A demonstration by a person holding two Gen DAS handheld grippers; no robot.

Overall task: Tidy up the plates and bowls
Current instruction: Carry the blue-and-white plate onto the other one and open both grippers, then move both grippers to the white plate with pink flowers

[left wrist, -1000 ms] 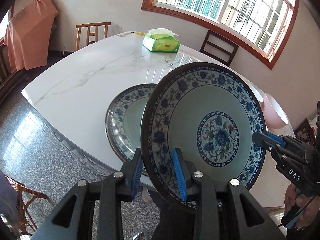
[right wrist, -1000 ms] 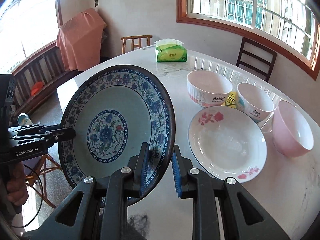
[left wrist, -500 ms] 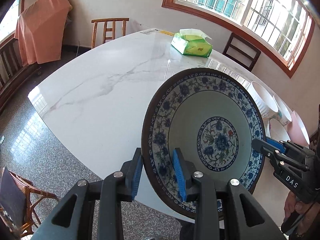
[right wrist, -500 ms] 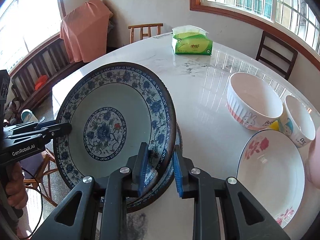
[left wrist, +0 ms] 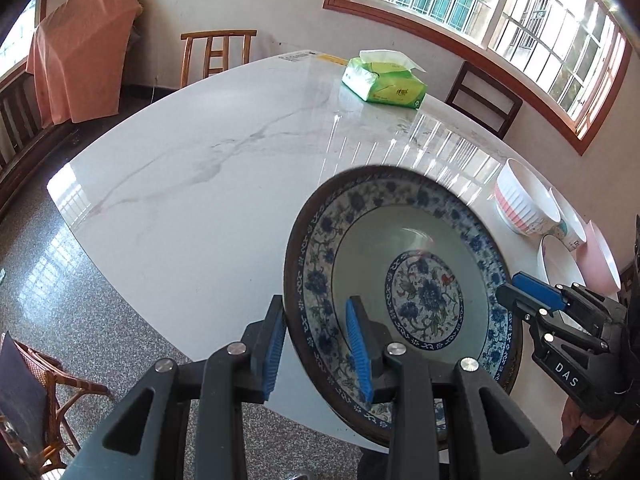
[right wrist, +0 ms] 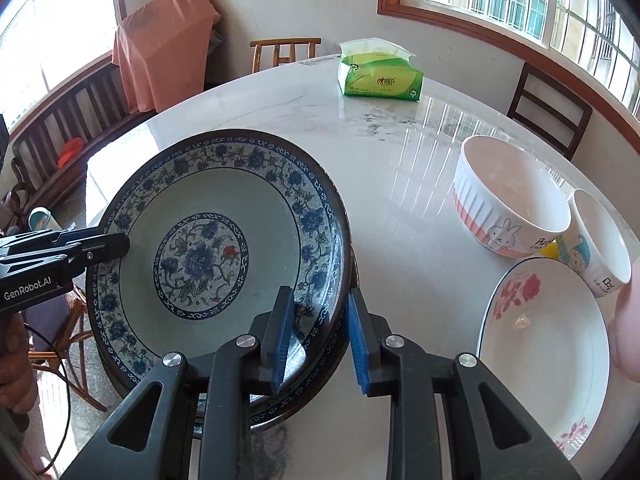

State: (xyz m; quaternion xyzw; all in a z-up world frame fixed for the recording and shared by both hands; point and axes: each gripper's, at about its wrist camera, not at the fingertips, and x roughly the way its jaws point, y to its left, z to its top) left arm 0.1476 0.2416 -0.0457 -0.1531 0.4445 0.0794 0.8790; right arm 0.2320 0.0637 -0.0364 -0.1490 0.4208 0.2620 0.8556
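Observation:
A blue-and-white floral plate (left wrist: 404,280) (right wrist: 208,252) rests on a second matching plate (right wrist: 316,384) at the near table edge. My left gripper (left wrist: 316,344) straddles its left rim with the jaws spread and not pressing. My right gripper (right wrist: 320,336) straddles its right rim, jaws also spread. Each gripper shows in the other's view: the right one (left wrist: 532,300), the left one (right wrist: 92,248). A white plate with red flowers (right wrist: 544,348), a ribbed rabbit bowl (right wrist: 508,200), a small cartoon bowl (right wrist: 600,248) and a pink bowl (left wrist: 600,256) stand to the right.
The white marble table (left wrist: 224,184) carries a green tissue pack (right wrist: 380,76) at the far side. Wooden chairs (left wrist: 218,54) stand around it, a dark chair (right wrist: 548,108) by the window. An orange cloth (right wrist: 164,40) hangs over a bench at the left.
The plate was held tilted upright in both grippers and has come down flat onto the matching plate. Both grippers' jaws have opened off its rim.

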